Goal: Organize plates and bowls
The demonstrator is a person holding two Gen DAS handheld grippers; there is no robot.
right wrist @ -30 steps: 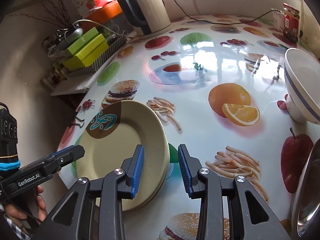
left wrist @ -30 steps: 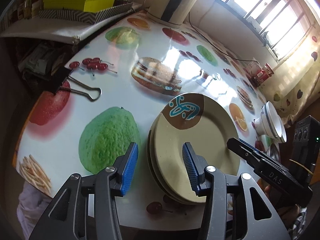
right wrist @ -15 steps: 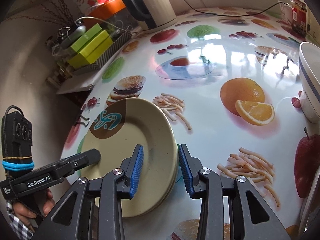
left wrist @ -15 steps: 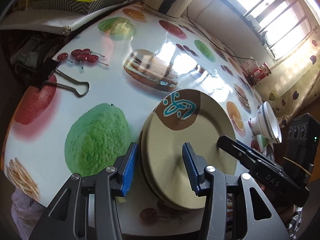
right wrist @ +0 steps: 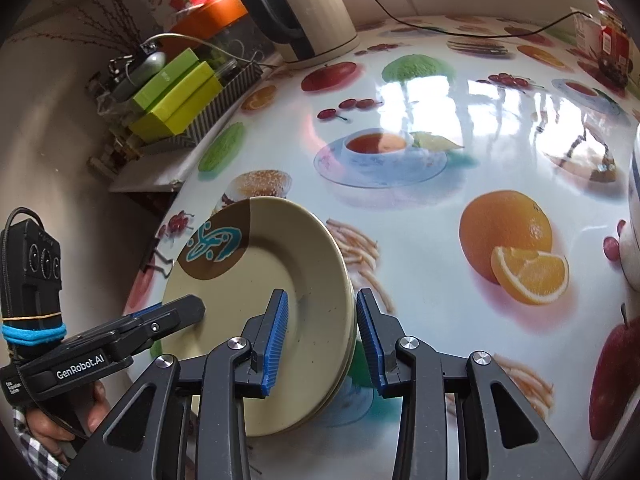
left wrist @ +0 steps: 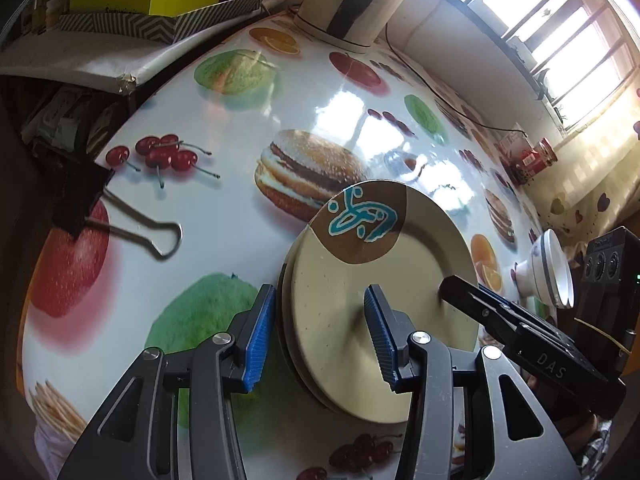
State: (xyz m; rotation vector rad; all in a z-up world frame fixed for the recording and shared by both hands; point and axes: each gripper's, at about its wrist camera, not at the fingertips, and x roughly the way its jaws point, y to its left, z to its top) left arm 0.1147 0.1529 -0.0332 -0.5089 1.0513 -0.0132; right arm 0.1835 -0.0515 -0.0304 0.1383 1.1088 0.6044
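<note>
The left gripper (left wrist: 318, 332) stands part open astride the left rim of the plates (left wrist: 384, 300): its left pad is outside the rim, just beside it, and its right pad is over the top plate's face. Whether either pad touches the plates cannot be told; it clamps nothing. The right gripper (right wrist: 320, 336) is also part open, narrower, astride the right rim: its left pad is over the plate face and its right pad outside the edge, with a gap showing on each side, so it grips nothing.

The plates are a short stack of beige dishes, the top one with a brown patch and a teal mark at its far edge. They lie flat at the near left corner of the table (right wrist: 420, 216), and the top one holds nothing.

A bowl (left wrist: 548, 276), white with a blue stripe, lies tipped on its side well to the right of the stack, its inside unseen. A kettle (right wrist: 296, 8) stands at the table's far edge. A binder clip (left wrist: 100, 212) is on the table's left edge.
</note>
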